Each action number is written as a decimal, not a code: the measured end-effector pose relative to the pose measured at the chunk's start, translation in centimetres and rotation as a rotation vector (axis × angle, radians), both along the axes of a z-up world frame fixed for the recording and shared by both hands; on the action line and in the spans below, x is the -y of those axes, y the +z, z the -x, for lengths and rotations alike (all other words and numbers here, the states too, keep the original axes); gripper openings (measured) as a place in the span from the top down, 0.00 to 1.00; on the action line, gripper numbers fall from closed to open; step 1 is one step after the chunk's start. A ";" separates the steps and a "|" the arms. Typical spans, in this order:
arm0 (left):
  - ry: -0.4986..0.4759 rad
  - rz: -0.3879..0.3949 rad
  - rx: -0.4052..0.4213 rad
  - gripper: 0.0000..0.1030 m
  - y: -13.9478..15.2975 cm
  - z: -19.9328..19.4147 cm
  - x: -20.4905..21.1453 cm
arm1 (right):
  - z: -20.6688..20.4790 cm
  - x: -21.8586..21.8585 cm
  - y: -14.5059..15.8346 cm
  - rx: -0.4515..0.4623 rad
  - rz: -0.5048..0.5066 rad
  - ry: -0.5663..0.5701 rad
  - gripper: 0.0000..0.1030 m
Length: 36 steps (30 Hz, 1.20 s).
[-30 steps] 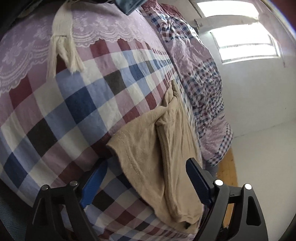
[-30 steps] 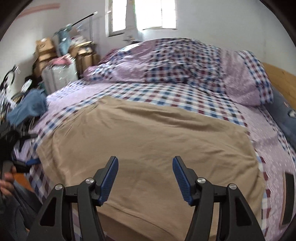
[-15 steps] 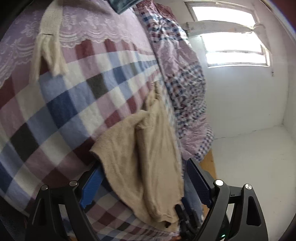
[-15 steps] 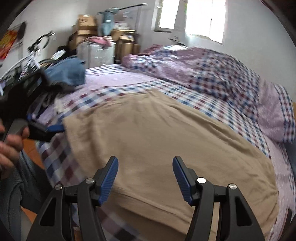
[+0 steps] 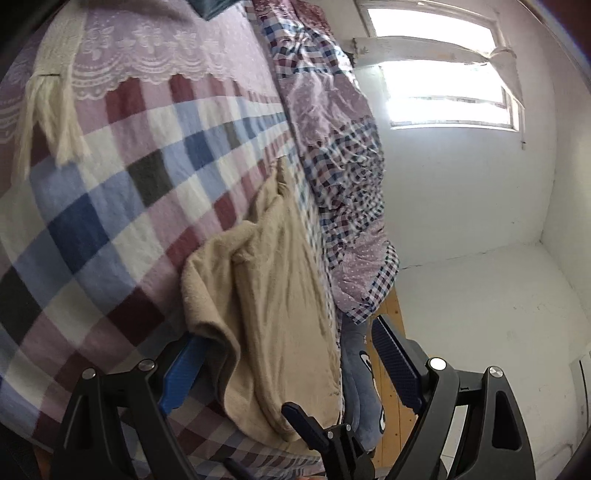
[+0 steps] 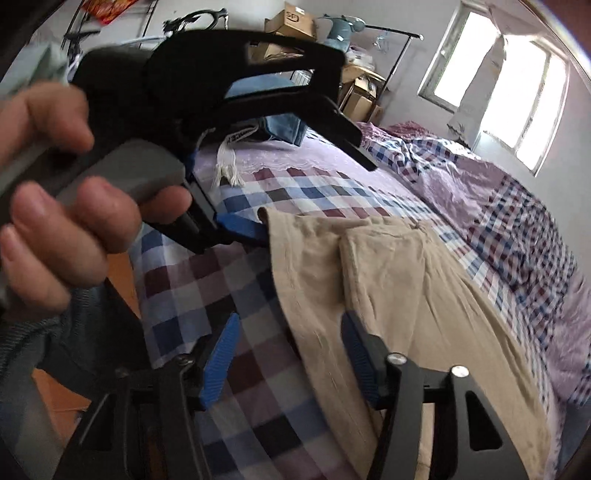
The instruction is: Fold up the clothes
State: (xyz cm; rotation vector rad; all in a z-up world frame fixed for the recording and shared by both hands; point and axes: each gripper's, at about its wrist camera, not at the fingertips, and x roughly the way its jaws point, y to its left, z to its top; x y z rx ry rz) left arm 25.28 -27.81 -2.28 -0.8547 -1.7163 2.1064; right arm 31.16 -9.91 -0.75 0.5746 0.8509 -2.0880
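Ahead of the grippers, a checked bed (image 6: 303, 192) meets white walls (image 5: 461, 192), bright windows (image 5: 443, 96) and stacked boxes (image 6: 291, 22).

Tan garment (image 6: 388, 280): plain, unpatterned, laid ahead of the right gripper (image 6: 288, 350), whose pads are blue on black arms. Bedsheet (image 5: 110, 206): checked in blue, maroon, white and dark grey, bordered with lilac lace. Quilt (image 6: 517, 206): lilac, dotted, with small navy-maroon checks. Fringe (image 5: 48, 122): cream. Left gripper (image 5: 291, 373): pads blue, frame black.

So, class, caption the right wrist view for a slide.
Right gripper closing around the tan garment's edge on a checked bedsheet.
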 end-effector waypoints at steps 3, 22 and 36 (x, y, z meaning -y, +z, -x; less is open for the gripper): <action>0.011 -0.018 0.027 0.13 -0.8 -0.1 0.5 | 0.7 0.6 -0.7 -0.007 -0.014 -0.024 0.50; -0.007 -0.032 0.028 0.13 -1.4 0.6 0.2 | 2.0 0.7 1.3 -0.040 0.042 -0.068 0.98; 0.015 -0.004 0.107 0.85 -2.5 0.9 0.3 | 0.9 0.7 1.1 -0.063 0.035 -0.086 0.93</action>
